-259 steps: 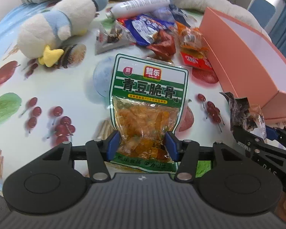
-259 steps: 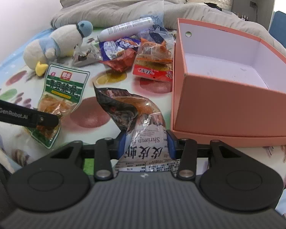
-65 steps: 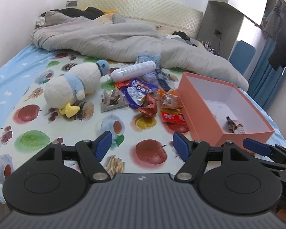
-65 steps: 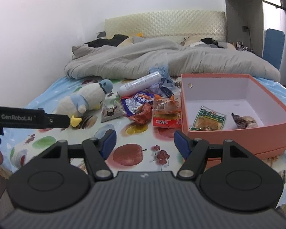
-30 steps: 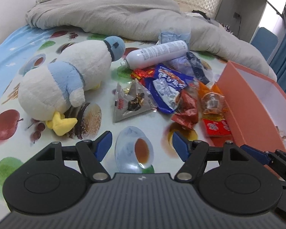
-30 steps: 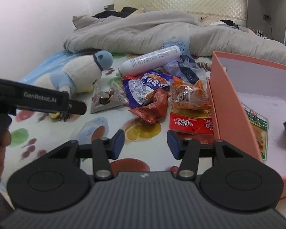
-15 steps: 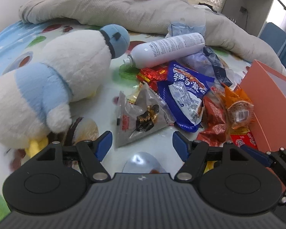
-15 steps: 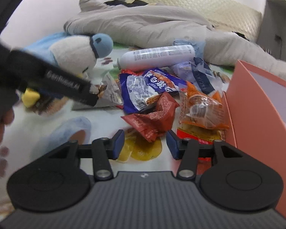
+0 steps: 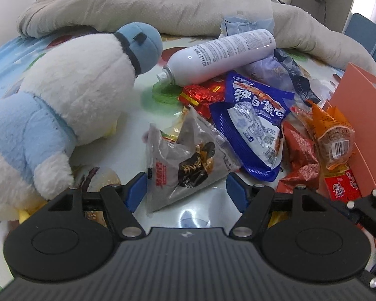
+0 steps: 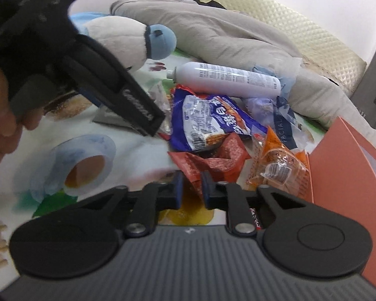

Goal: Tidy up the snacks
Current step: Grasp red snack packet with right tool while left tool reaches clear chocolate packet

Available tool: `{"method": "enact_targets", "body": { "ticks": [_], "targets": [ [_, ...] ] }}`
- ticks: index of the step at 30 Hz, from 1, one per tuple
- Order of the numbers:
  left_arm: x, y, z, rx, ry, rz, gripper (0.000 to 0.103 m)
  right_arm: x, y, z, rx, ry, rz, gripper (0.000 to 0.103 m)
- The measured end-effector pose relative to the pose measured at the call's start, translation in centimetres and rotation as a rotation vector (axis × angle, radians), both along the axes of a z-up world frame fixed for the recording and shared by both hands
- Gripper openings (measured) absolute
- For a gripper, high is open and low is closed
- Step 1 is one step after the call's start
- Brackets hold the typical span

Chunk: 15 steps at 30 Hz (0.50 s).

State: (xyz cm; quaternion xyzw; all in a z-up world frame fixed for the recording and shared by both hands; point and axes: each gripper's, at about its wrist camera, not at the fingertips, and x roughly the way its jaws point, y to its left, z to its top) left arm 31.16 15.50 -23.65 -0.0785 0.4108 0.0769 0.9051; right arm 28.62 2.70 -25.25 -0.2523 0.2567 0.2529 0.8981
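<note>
- Landmark: the pink box [image 9: 361, 135], at the right edge of both views.
- Since 2.2 s ago, both grippers have come down from a high view over the bed to the snack pile left of the pink box; by then a green packet and a dark one already lay inside it, so 2 snacks are sorted and this looks like the next pair of pickups.
- The left gripper [image 9: 186, 190] is wide apart, its blue pads either side of the lower corner of the grey triangular packet [image 9: 185, 163], the pile's item farthest from the box, beside the plush penguin [image 9: 70, 105]. No pinch yet.
- The right gripper [image 10: 190, 190] has narrowed since 0.5 s ago; its pads sit close either side of the near corner of the red crinkled packet [image 10: 213, 160], near the box wall. Whether they already press the foil, I cannot tell.
- Still on the sheet between these: the blue packet [image 9: 255, 125], the orange netted packet [image 10: 278, 168] touching the box wall, and a white spray can [image 9: 220, 57] behind, farther from the box.
</note>
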Motion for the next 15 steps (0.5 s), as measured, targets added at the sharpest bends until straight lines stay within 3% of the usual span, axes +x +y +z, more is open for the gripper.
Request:
{"method": "enact_targets", "body": {
  "ticks": [9,15],
  "targets": [
    [0.0,0.3,0.0,0.017,0.004,0.029,0.053,-1.3,-0.3,0.5,0.005,-0.013,0.008,0.005],
    [-1.2,0.1,0.6,-0.014,0.008,0.034,0.049,-2.9,-0.9,1.2,0.01,-0.012,0.018,0.005]
  ]
}}
